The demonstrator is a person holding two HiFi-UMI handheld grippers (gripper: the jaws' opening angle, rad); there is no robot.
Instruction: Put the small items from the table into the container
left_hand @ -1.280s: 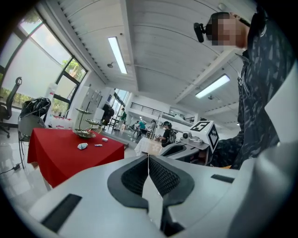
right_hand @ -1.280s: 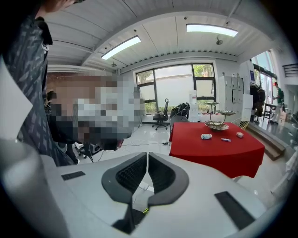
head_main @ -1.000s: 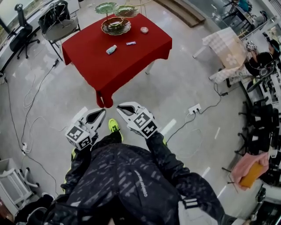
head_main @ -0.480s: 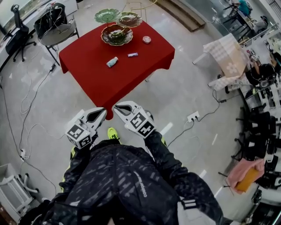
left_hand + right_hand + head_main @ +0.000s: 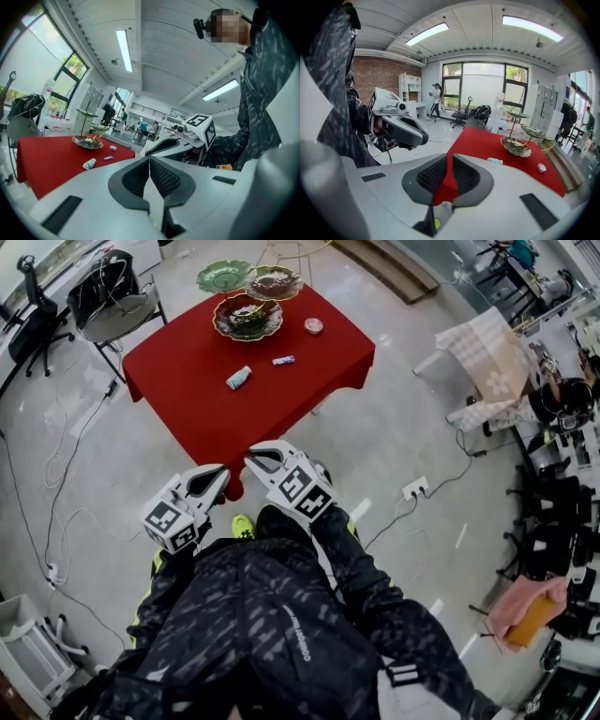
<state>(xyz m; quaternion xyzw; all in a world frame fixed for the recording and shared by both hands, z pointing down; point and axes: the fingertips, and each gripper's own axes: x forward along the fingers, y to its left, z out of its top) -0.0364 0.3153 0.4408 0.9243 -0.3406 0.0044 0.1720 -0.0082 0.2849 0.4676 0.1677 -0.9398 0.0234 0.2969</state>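
A red-clothed table (image 5: 225, 399) stands ahead of me. On it are a tiered dish stand with a patterned bottom bowl (image 5: 247, 317), a crumpled white-and-teal packet (image 5: 238, 378), a small wrapped candy (image 5: 283, 360) and a small round pink item (image 5: 313, 325). My left gripper (image 5: 223, 472) and right gripper (image 5: 251, 457) hang side by side just short of the table's near corner, both shut and holding nothing. The left gripper view shows shut jaws (image 5: 149, 161) with the packet (image 5: 89, 163) and the bowl (image 5: 87, 142) far beyond. In the right gripper view, the jaws (image 5: 450, 161) point at the table's corner.
A chair carrying a black bag (image 5: 108, 292) stands left of the table, with an office chair (image 5: 33, 315) beyond it. Cables trail across the floor at left, and a power strip (image 5: 415, 488) lies at right. A cloth-covered table (image 5: 487, 343) stands far right and a white rack (image 5: 28, 643) at lower left.
Both grippers have moved forward toward the table, staying shut. The table's near corner now lies right by their tips.
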